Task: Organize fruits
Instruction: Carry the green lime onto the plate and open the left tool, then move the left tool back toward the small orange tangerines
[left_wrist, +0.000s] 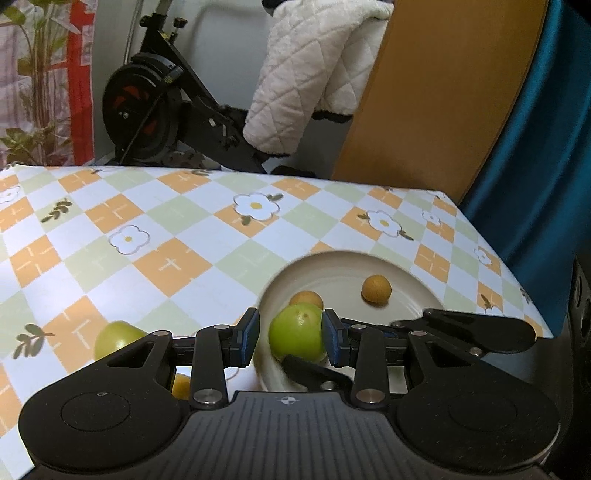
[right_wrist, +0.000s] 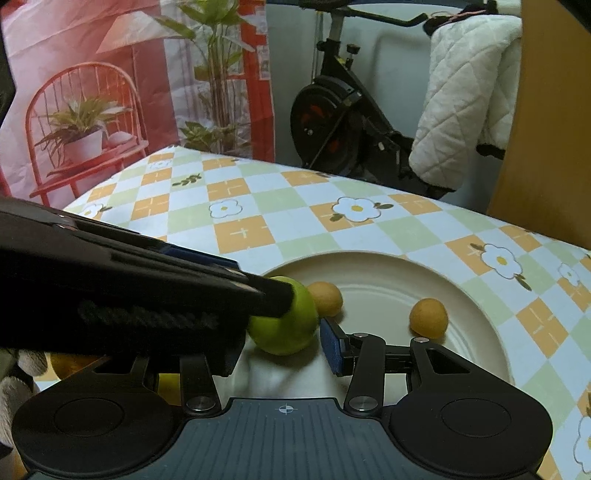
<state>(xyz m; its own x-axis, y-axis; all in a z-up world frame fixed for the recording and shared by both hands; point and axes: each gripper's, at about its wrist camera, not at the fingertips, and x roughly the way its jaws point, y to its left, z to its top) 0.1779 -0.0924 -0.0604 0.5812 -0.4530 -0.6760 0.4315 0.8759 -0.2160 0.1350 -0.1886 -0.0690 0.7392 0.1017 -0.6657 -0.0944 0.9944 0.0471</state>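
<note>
Set narrow around a round green fruit (left_wrist: 295, 336), the left gripper (left_wrist: 290, 334): one pad touching, a sliver of gap at the other, so true grip cannot be told. Alongside, the right gripper (right_wrist: 284, 347), one finger hidden, state likewise unclear; probably steadying for set-down. Fruit low over the near rim of the cream round plate (left_wrist: 354, 258), speckled dimple tilted up and away, no clear long axis. Just beyond the tips, a small tan round fruit (left_wrist: 306, 297).

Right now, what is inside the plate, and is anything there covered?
The plate holds one green fruit and two small orange fruits. The left gripper covers part of the green fruit, and the plate's near side is hidden.
</note>
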